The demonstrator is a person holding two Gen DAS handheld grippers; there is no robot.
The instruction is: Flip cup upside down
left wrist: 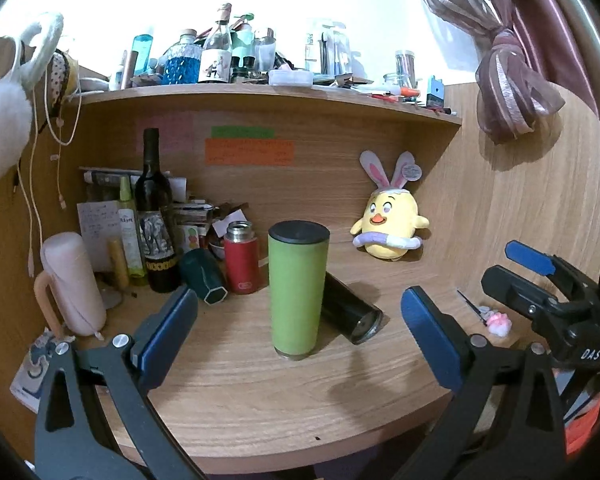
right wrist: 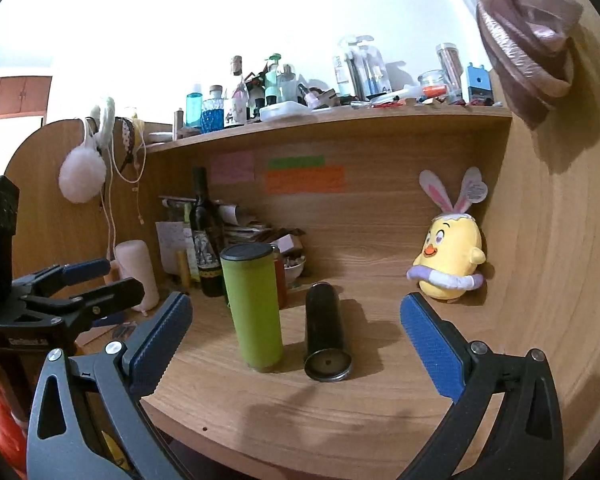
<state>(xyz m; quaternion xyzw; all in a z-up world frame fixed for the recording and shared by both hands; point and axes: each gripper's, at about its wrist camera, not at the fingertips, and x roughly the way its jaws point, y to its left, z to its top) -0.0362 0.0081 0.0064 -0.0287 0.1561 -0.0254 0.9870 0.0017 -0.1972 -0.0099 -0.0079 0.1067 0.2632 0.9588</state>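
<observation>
A wooden worktop (left wrist: 260,408) sits in an alcove under a cluttered shelf (left wrist: 260,94). The left tool (left wrist: 300,322) and the right tool (right wrist: 296,320) both hang above its front edge, spread wide and holding nothing. Between the left tool's fingers the green cup (left wrist: 298,290) stands apart, dark end up. A black flask (right wrist: 326,338) lies just beside it; a chick plush (right wrist: 448,264) sits farther back.
</observation>
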